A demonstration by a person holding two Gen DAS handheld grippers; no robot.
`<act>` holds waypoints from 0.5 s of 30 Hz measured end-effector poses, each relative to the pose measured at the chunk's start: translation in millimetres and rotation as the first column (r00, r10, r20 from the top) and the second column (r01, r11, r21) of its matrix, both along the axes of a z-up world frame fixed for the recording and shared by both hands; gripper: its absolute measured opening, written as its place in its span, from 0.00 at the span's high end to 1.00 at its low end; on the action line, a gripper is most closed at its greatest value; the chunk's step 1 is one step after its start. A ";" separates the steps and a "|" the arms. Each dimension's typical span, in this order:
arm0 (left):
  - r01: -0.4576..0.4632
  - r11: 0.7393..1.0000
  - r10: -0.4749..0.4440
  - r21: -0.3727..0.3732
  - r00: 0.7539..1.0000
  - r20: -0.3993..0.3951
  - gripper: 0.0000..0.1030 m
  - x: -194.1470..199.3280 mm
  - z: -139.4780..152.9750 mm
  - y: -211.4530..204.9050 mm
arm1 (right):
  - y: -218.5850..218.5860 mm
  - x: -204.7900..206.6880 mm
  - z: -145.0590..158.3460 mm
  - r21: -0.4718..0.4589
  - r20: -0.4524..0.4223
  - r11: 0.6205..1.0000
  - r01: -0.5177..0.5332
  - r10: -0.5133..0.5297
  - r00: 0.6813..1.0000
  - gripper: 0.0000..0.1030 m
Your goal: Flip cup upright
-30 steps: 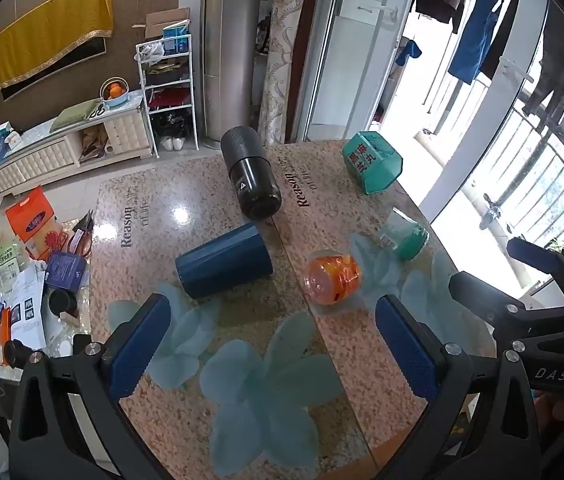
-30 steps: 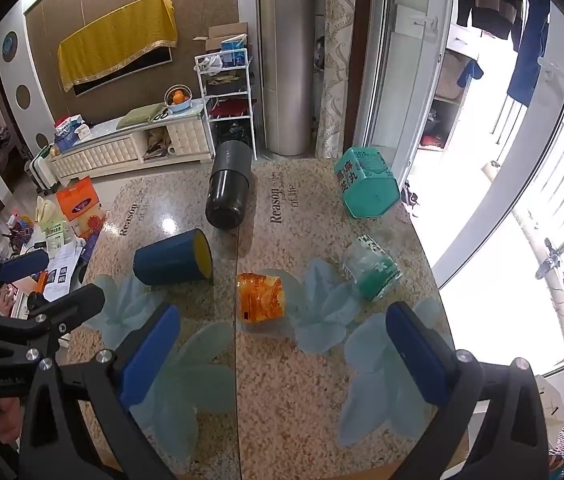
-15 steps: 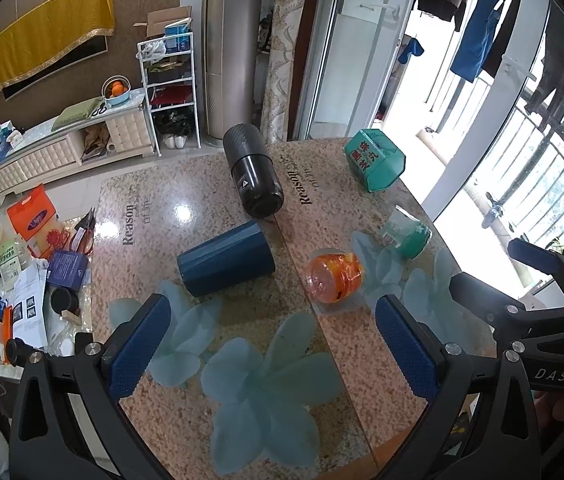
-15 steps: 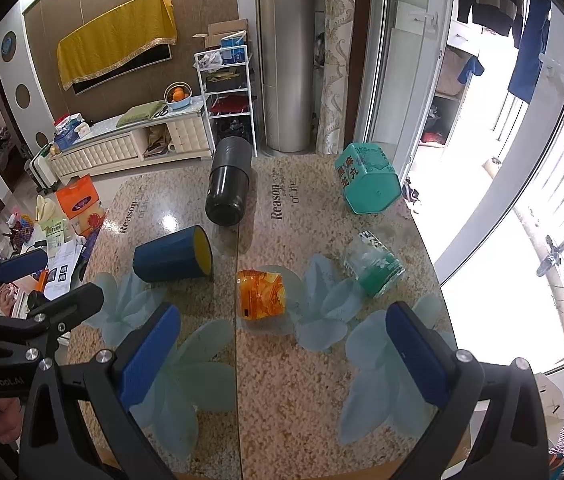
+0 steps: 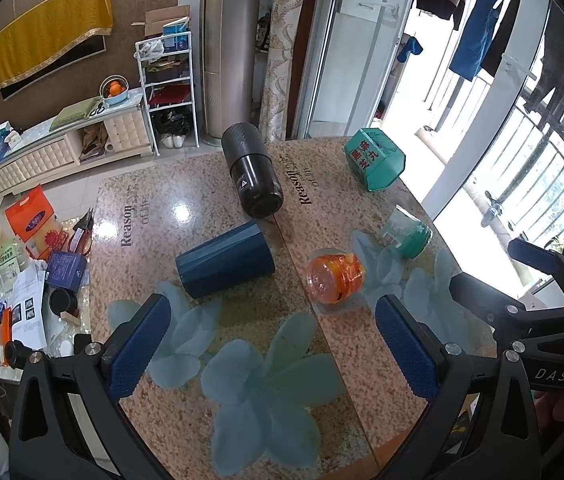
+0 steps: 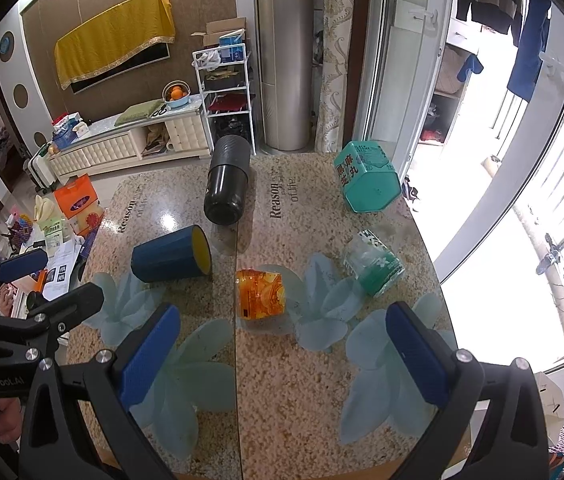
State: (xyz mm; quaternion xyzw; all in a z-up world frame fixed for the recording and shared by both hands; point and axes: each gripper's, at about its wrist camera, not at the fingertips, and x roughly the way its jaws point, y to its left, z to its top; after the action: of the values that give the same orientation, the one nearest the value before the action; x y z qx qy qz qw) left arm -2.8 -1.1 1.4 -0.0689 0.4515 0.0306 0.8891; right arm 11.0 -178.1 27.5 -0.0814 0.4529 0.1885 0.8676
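A dark blue cup (image 5: 226, 258) with a yellow inside lies on its side on the speckled table (image 5: 186, 196); in the right wrist view the cup (image 6: 170, 254) shows its mouth facing right. My left gripper (image 5: 274, 344) is open and empty, above the near table edge, short of the cup. My right gripper (image 6: 282, 354) is open and empty, near the front edge; the right gripper also shows in the left wrist view (image 5: 521, 272), and the left gripper in the right wrist view (image 6: 34, 280).
A black flask (image 5: 252, 176), an orange jar (image 5: 335, 276), a green-capped glass jar (image 5: 407, 232) and a teal hexagonal box (image 5: 375, 164) all lie on the table. Floor clutter sits to the left (image 5: 30, 240). A balcony railing is at right.
Both grippers have drifted slightly; the table objects appear a little shifted in view. Nothing was taken hold of or moved.
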 end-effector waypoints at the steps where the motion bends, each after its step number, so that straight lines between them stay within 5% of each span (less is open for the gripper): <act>1: 0.000 1.000 0.000 -0.002 1.000 0.001 0.00 -0.3 0.2 0.2 | -0.1 -0.2 0.0 0.002 0.000 1.000 0.000 0.000 1.000 0.00; 15: -0.007 1.000 0.008 0.013 1.000 -0.019 0.00 6.4 -11.6 4.9 | 2.3 18.1 5.0 0.031 -0.021 0.999 -0.009 0.009 1.000 0.00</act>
State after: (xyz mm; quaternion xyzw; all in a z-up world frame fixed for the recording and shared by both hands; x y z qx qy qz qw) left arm 3.7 3.8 -10.2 -0.0644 0.4595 0.0376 0.8850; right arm 29.1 -175.8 32.5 -0.0680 0.4586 0.2003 0.8631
